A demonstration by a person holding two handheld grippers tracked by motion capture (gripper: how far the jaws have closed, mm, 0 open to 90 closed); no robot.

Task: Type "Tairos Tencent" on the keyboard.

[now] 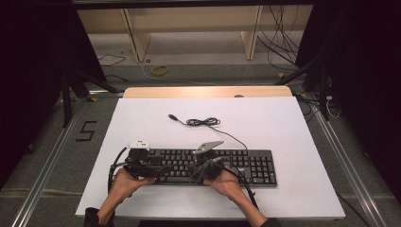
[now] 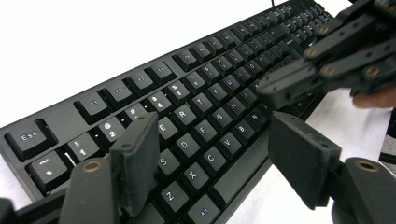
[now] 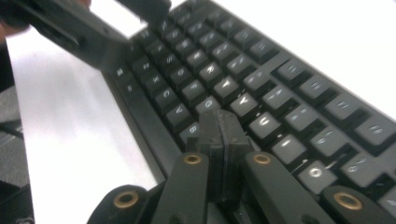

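Right gripper (image 3: 219,123) has its jaws pressed tight together, nothing between them, tips down over the letter keys low in the middle of the right gripper view. Left gripper (image 2: 212,154) stands wide, jaws apart above the left-hand letters, gripping nothing. The black keyboard (image 1: 246,165) lies low and centre on the white table (image 1: 293,123); its cable (image 1: 203,122) coils just above.
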